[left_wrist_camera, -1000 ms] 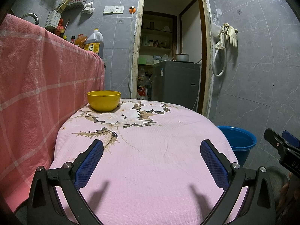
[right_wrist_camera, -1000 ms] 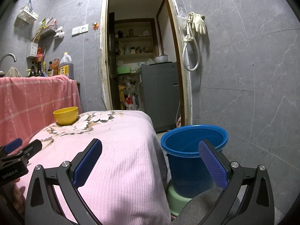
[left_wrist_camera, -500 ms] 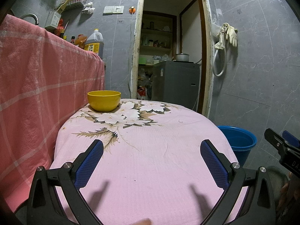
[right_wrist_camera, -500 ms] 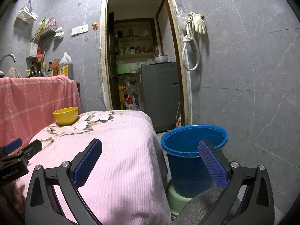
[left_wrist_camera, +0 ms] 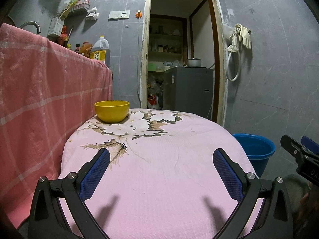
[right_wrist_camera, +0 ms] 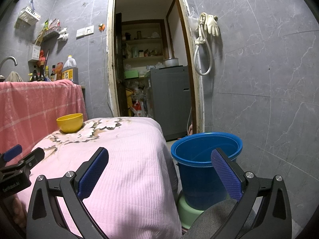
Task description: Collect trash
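Observation:
A table under a pink flowered cloth [left_wrist_camera: 159, 179] fills the left wrist view; it also shows in the right wrist view [right_wrist_camera: 123, 159]. A yellow bowl [left_wrist_camera: 111, 111] stands at its far left corner, also in the right wrist view [right_wrist_camera: 70, 122]. A blue bucket [right_wrist_camera: 205, 165] stands on the floor right of the table, also in the left wrist view [left_wrist_camera: 255, 149]. My left gripper [left_wrist_camera: 159, 165] is open and empty over the near part of the cloth. My right gripper [right_wrist_camera: 159, 165] is open and empty, straddling the table's right edge and the bucket. No trash is visible on the cloth.
A counter draped in a red checked towel [left_wrist_camera: 39, 99] runs along the left, with an oil jug [left_wrist_camera: 99, 51] and bottles on it. A doorway [left_wrist_camera: 179, 59] behind the table opens to a grey appliance [left_wrist_camera: 187, 91]. The bucket rests on a green stool [right_wrist_camera: 187, 209].

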Tool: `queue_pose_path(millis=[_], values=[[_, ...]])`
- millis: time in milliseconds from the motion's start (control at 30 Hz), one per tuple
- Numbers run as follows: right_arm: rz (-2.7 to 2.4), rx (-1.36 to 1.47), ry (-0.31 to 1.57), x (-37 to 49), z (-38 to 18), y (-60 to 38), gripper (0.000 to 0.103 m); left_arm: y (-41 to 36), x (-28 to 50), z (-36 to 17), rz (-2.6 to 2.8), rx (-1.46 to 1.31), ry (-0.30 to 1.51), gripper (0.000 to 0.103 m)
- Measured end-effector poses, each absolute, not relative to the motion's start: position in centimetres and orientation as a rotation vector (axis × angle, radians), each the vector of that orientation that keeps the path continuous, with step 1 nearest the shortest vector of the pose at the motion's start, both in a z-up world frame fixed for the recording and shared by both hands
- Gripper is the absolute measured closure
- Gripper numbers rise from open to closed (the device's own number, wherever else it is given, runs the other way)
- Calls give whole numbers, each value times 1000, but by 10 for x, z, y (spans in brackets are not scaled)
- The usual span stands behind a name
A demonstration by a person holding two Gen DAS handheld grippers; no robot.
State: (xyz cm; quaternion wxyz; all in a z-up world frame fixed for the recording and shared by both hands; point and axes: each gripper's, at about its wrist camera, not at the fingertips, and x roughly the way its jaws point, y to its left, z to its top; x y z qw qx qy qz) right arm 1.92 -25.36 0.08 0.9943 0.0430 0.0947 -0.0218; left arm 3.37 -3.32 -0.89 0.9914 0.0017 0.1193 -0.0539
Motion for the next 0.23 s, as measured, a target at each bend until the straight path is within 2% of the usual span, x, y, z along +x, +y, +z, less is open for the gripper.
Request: queue_pose_path(millis=[233], values=[[-44,88,191,19,1,-253,0,-34,34,-9,-111,6,241,2]])
